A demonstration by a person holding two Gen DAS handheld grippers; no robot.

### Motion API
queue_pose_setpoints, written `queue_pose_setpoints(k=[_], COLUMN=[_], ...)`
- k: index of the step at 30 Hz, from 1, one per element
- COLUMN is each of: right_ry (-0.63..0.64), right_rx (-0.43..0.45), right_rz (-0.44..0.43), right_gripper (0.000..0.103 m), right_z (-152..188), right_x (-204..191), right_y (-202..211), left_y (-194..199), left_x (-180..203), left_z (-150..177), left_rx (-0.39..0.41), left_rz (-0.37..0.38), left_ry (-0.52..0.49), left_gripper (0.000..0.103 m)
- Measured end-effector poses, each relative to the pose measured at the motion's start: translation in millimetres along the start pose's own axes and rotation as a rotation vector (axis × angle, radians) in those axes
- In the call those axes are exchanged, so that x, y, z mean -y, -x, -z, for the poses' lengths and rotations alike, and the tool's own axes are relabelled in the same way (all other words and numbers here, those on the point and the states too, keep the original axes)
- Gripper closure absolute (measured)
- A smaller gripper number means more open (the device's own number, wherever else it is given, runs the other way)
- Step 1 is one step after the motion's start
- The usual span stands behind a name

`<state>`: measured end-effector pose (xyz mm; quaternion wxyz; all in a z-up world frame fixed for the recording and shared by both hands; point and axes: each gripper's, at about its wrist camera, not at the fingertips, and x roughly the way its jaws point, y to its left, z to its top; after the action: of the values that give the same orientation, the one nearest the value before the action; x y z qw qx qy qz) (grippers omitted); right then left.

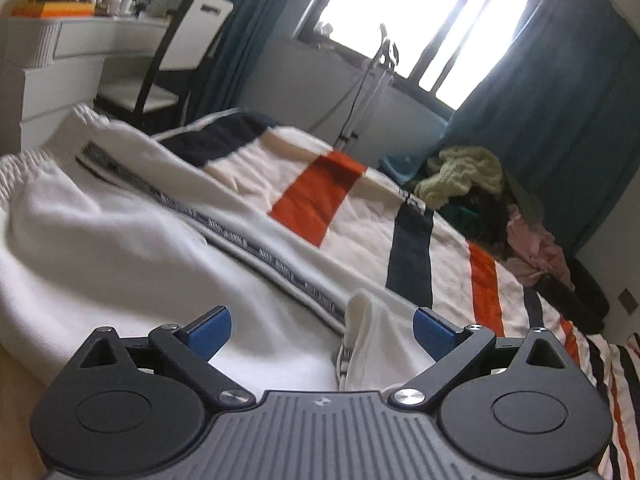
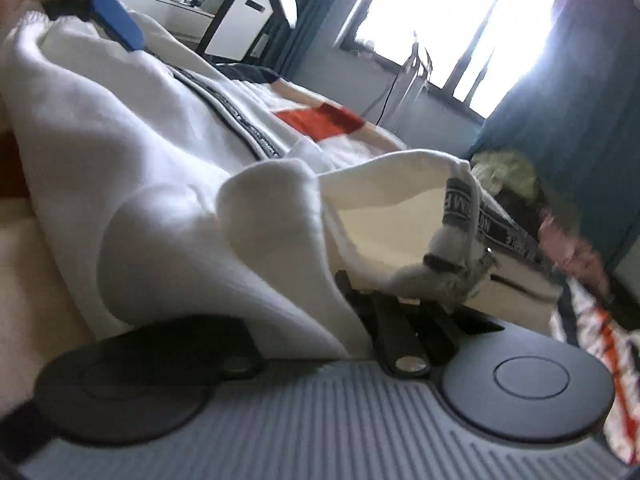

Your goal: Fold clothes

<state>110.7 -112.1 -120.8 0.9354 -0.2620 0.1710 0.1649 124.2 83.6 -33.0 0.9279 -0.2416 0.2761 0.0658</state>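
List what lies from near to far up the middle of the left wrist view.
Left claw → white garment → striped bedspread → metal stand → window.

We see a striped bedspread (image 1: 360, 216) with orange and navy blocks, teal curtains (image 1: 560, 100) beside a bright window (image 1: 420, 12), and a white desk (image 1: 60, 40) behind a dark chair (image 1: 160, 80).

garment (image 1: 120, 248): white ribbed knit cloth | bedspread (image 1: 360, 216): matt woven cloth | fingers (image 1: 434, 330): ridged blue pads
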Motion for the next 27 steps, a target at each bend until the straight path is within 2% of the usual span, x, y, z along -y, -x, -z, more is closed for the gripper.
queue_pose_setpoints(k=[5, 7, 9, 11, 13, 15, 17, 22, 25, 27], right_ry=[-0.101, -0.131, -0.178, -0.267, -0.402, -0.527, -0.606, -0.726, -0.858, -0.946], right_rx=[-0.057, -0.076, -0.102, -0.125, -0.150, -0.184, -0.199, -0.186, -0.180, -0.176], right_rz=[-0.047, -0.047, -0.067, -0.091, -0.134, -0.190, -0.209, -0.136, -0.094, -0.065], right_gripper=[0.087, 0.080, 0.069, 0.030, 0.015, 0.015, 0.015, 0.015, 0.015, 0.015], right_z=[-3.0, -2.2, -2.2, -2.1, 2.1, 4.8, 11.5, 17.7, 31.0, 39.8], right_x=[8.9, 11.1, 10.7, 23.2, 37.8, 50.7, 63.1, 98.1, 123.6, 140.7], right_y=[16.4, 30.7, 46.0, 46.2, 59.6, 63.3, 80.7, 96.5, 92.4, 89.7], left_y=[-7.7, -9.0, -11.4, -11.1, -9.4, -5.7, -0.7, 11.6, 13.6, 5.2], left_x=[4.7, 6.6, 8.7, 11.2, 13.6, 19.7, 28.3, 54.7, 68.3, 71.4], left_z=[6.4, 8.8, 10.1, 12.0, 13.2, 15.2, 17.8, 29.2, 38.1, 40.5], left_rx=[-0.012, -0.011, -0.015, -0.013, -0.005, 0.000, 0.003, -0.016, -0.069, -0.153], left_rz=[0.013, 0.022, 0.029, 0.034, 0.039, 0.074, 0.126, 0.271, 0.369, 0.433], left_ry=[-0.042, -0.052, -0.070, -0.089, -0.108, -0.170, -0.259, -0.512, -0.584, -0.552], left_gripper=[0.005, 0.005, 0.005, 0.005, 0.005, 0.005, 0.005, 0.005, 0.007, 0.011])
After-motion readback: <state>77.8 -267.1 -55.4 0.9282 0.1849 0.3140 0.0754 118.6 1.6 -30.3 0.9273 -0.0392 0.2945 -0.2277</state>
